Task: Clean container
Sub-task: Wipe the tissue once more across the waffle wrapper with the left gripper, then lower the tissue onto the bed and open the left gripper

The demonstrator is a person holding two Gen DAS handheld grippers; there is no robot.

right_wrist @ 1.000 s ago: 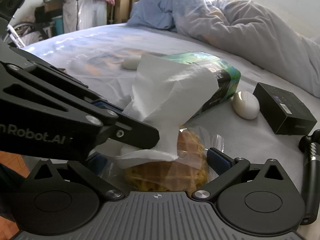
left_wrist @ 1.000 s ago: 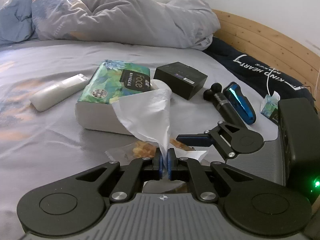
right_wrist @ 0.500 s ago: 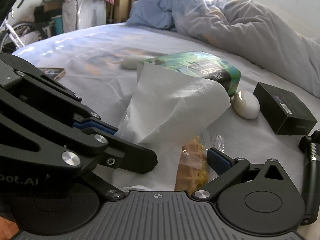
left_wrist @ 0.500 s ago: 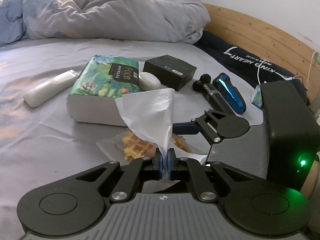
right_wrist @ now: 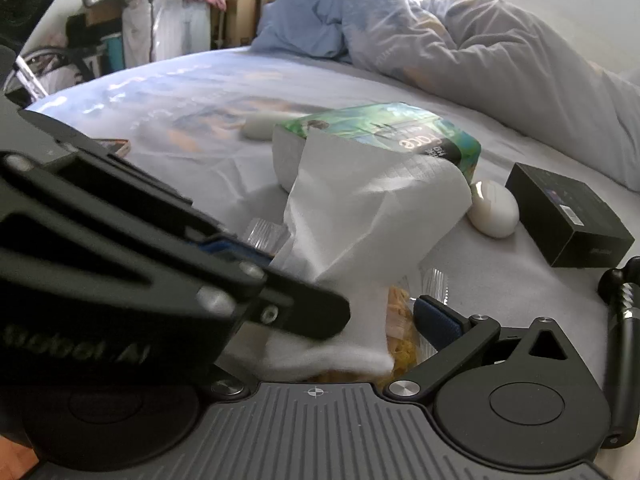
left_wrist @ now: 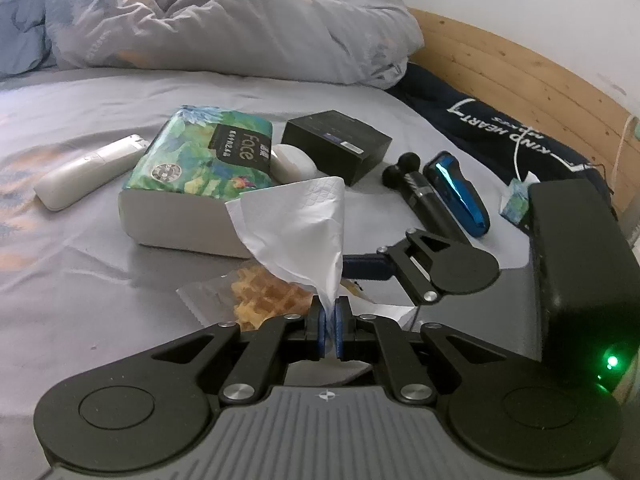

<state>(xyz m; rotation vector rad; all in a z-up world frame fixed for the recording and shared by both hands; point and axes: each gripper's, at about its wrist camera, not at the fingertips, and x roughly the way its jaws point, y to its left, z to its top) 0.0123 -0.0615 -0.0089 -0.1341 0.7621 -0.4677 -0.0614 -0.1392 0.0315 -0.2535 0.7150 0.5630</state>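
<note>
I am working over a bed (left_wrist: 80,288) covered in a grey-blue sheet. My left claw (left_wrist: 329,330) is clenched on a white tissue (left_wrist: 296,228), its two blue pads pinching the lower corner so the sheet fans upward above them.

The task's thing, a clear plastic container (left_wrist: 208,294) holding pieces of waffle (left_wrist: 266,296), lies on the bed just in front of the left claw and under the hanging tissue. In the right wrist view the container (right_wrist: 434,282) sits between the fingers of my right claw (right_wrist: 340,320). One blue pad shows on the right side beside the plastic; the other finger is hidden behind the left claw and the tissue. I cannot tell whether the right claw is gripping the container or only framing it.

Behind it lies a green tissue pack (left_wrist: 200,164), with a white remote (left_wrist: 88,170) to its left and a small white case (left_wrist: 294,162) and black box (left_wrist: 336,144) to its right. A blue shaver (left_wrist: 456,192) and a black handled device (left_wrist: 416,192) lie further right.

As I judge it, the task is at an early stage. A tissue is in hand and brought to the container, but the waffle is still inside and I see no wiped surface. What seems left is steadying the container, dealing with the food, and wiping the plastic.
</note>
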